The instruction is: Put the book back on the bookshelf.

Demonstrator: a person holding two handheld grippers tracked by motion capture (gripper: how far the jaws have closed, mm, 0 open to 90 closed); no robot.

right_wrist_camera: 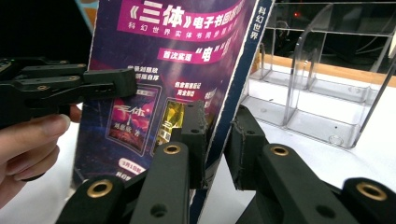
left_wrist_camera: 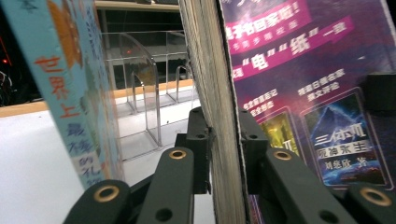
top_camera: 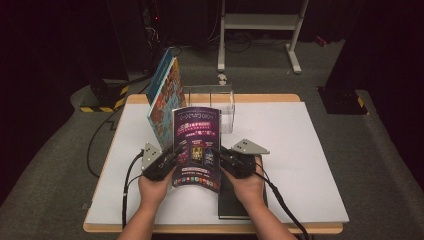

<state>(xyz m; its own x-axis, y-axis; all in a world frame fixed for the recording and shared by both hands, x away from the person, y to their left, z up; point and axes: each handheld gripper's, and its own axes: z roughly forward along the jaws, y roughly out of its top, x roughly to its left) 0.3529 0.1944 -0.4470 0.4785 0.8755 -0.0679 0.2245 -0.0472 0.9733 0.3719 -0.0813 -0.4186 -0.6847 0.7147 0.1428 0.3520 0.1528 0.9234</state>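
A purple magazine (top_camera: pixel 196 145) stands upright over the white table (top_camera: pixel 310 165), held by both grippers at its side edges. My left gripper (top_camera: pixel 172 152) is shut on its open page edge; in the left gripper view the pads (left_wrist_camera: pixel 201 149) press the stacked pages (left_wrist_camera: pixel 219 93) from both sides. My right gripper (top_camera: pixel 220 152) is shut on the spine edge (right_wrist_camera: pixel 233 102), low on the cover (right_wrist_camera: pixel 154 70). In the right gripper view the left gripper (right_wrist_camera: pixel 107 84) and a hand (right_wrist_camera: pixel 32 140) show across the cover.
A blue picture book (top_camera: pixel 165 95) leans upright just behind and left of the magazine, close beside it (left_wrist_camera: pixel 70 93). A clear acrylic holder (top_camera: pixel 215 102) stands behind, its compartments (right_wrist_camera: pixel 317 93) empty. A dark book (top_camera: pixel 240 200) lies flat under the right hand.
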